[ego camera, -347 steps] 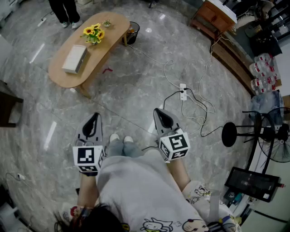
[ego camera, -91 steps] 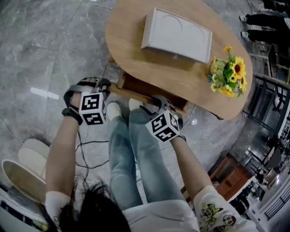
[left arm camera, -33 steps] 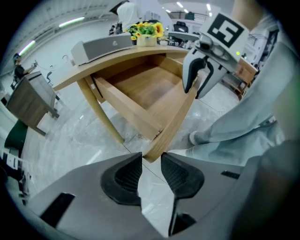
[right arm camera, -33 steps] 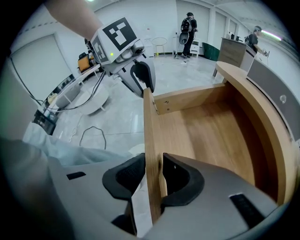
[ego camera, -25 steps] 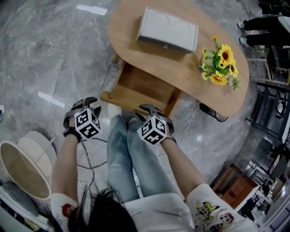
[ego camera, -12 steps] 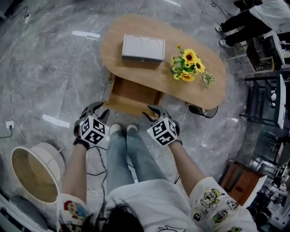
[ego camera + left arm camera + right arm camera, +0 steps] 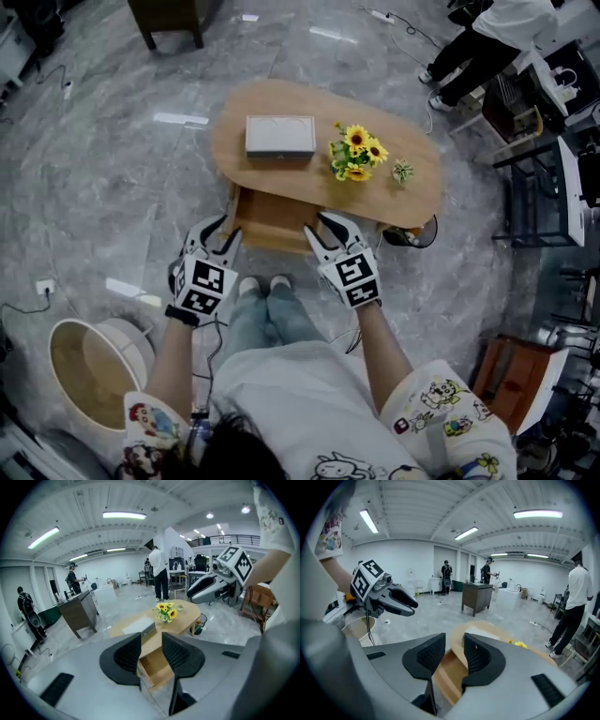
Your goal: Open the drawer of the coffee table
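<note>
The oval wooden coffee table (image 7: 412, 192) stands on the marble floor, and its drawer (image 7: 270, 223) is pulled out toward me and looks bare inside. My left gripper (image 7: 215, 236) hovers above the drawer's left front corner. My right gripper (image 7: 327, 231) hovers above its right front corner. Both are open with nothing between the pads and touch nothing. In the left gripper view the left gripper (image 7: 151, 645) frames the open drawer (image 7: 159, 668) far below. In the right gripper view the right gripper (image 7: 454, 647) frames the drawer (image 7: 449, 676) the same way.
On the tabletop lie a white box (image 7: 279, 136), a sunflower bunch (image 7: 356, 155) and a small plant (image 7: 403, 171). A round tub (image 7: 89, 361) sits at lower left. A dark cabinet (image 7: 169, 14), a bin (image 7: 414, 234), a black rack (image 7: 530, 187) and a person (image 7: 478, 37) surround the table.
Both grippers have risen well above the open drawer and the view has pulled back and up. The drawer stays pulled out. The jaw gaps look unchanged.
</note>
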Motion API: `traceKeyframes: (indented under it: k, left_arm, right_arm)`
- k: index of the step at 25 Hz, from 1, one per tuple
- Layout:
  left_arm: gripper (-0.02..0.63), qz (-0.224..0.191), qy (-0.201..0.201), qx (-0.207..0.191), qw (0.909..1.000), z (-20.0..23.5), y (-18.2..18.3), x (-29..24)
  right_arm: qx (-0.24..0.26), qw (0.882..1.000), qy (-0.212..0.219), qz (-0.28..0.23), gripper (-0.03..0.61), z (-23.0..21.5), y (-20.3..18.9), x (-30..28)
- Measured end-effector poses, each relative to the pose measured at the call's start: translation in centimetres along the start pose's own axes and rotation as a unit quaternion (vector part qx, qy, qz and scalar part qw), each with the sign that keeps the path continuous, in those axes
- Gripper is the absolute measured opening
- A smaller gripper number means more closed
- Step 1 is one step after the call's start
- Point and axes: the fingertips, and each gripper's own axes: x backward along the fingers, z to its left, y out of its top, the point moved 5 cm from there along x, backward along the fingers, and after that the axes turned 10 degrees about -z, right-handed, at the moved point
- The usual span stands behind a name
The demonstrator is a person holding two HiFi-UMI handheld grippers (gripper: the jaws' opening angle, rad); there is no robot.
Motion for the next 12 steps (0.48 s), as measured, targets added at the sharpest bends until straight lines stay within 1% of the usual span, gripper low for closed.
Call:
traceKeyframes:
  k: [4,8,10,12]
  left_arm:
    - [0.114,-0.039,0.018,-0.018,0.9989,-0.8,5.8,2.6]
    - [0.114,-0.076,0.028,-0.022,0.9965,-1.8,9.7,4.5]
    - [0.114,-0.096,0.029,-0.011,0.9949,-2.2,11.3,5.2]
    - [0.114,-0.123,0.026,0.017,0.9920,-2.5,12.5,5.8]
  right_arm:
    - [-0.008,0.998,-0.018,-0.059,0.097,-1.4,4.7,3.5]
    - [-0.016,0.994,-0.019,-0.104,0.097,-1.8,7.8,6.4]
    - [-0.018,0.992,-0.016,-0.120,0.097,-1.8,8.7,7.6]
    - [-0.019,0.991,-0.014,-0.133,0.095,-1.9,9.5,8.6]
